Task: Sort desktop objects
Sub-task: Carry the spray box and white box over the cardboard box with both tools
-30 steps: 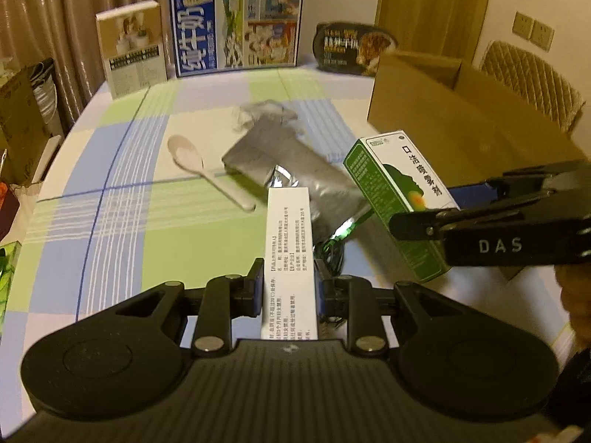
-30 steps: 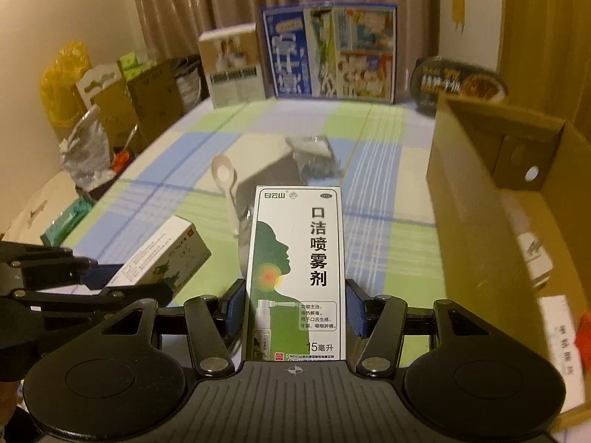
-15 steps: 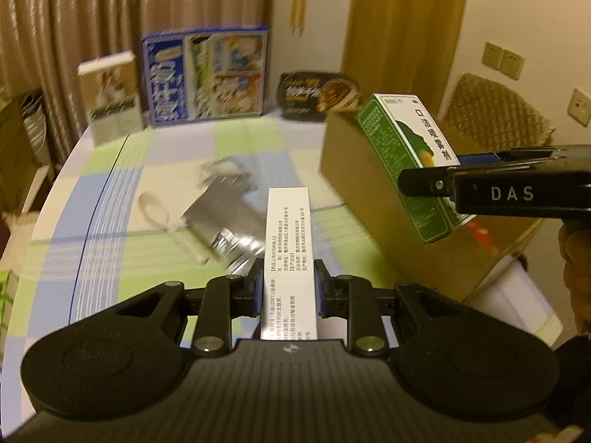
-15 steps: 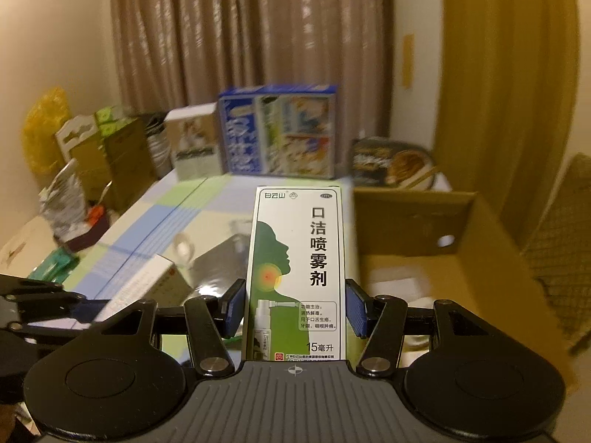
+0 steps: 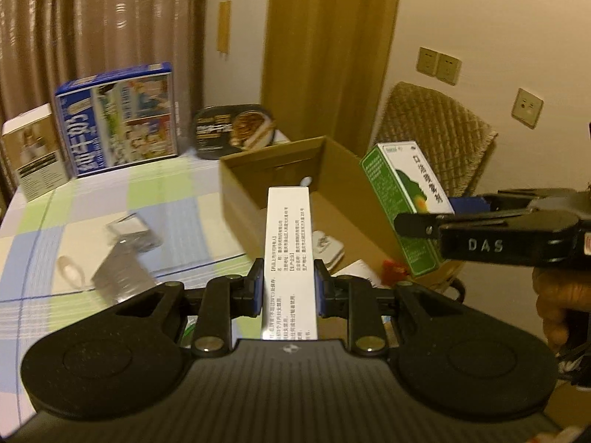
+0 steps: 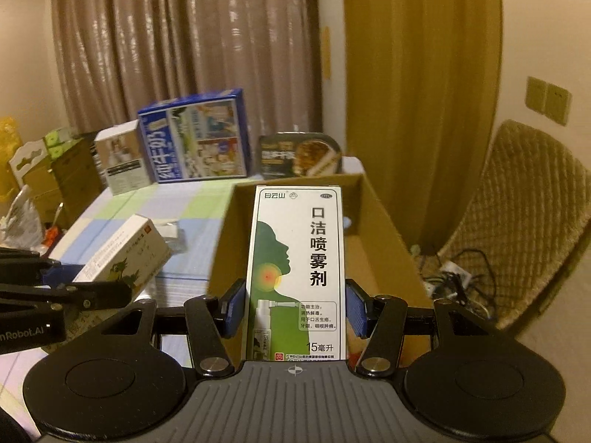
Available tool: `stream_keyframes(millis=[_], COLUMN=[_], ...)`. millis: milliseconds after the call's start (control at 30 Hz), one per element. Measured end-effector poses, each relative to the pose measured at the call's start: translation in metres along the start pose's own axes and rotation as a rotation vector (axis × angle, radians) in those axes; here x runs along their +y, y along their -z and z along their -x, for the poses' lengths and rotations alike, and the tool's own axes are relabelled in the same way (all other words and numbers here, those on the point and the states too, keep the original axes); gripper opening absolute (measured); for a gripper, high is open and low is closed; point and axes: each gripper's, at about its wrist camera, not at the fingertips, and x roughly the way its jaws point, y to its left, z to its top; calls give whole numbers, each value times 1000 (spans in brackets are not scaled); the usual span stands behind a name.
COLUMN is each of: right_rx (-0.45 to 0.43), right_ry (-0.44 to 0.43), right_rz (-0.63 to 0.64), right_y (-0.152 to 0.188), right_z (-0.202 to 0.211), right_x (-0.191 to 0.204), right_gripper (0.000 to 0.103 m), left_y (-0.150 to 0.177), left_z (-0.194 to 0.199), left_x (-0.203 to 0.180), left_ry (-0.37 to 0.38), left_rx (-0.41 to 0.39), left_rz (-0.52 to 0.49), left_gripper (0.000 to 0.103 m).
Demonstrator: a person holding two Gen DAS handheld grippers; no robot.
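A white medicine box [image 5: 290, 254] with small black print is held between the blue pads of the left gripper [image 5: 289, 289], which is closed on its narrow sides. The box is held in the air, in front of the open cardboard box [image 5: 332, 170]. A green and white mouth spray box [image 6: 297, 273] is clamped by the right gripper [image 6: 295, 310], whose pads are pressed on its two long sides. It too is held up, in front of the cardboard box. In the left wrist view the spray box is seen to the right, above the far side of the cardboard box.

Some small white things and something red are seen on the floor of the cardboard box. The cardboard box is set on a surface [image 5: 147, 192] covered with a green, blue and white checked cloth. A silver foil bag [image 5: 123, 258] and a pale spoon [image 5: 70, 269] are seen lying on the cloth, blurred. A big blue milk carton box [image 5: 118, 114], a small white box [image 5: 33, 158] and a black food tray [image 5: 234, 129] are stood along the far edge. A woven chair [image 5: 436, 136] is seen behind.
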Motion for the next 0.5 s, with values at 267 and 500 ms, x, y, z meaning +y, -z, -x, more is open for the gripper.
stream_keyframes(millis=[267,500], right_rx=[14,28], right_ry=[20,25], right_rz=[-17,-41], right_y=[4,8], right_z=[-6,-16], right_x=[-28,-48], right_gripper=[52,52], left_y=[-9,-12], left_z=[-37,-67], left_x=[-35,-50], left_ry=[33,46], left_rx=[21,47], left_rz=[-29,-29], left_gripper=[21,21])
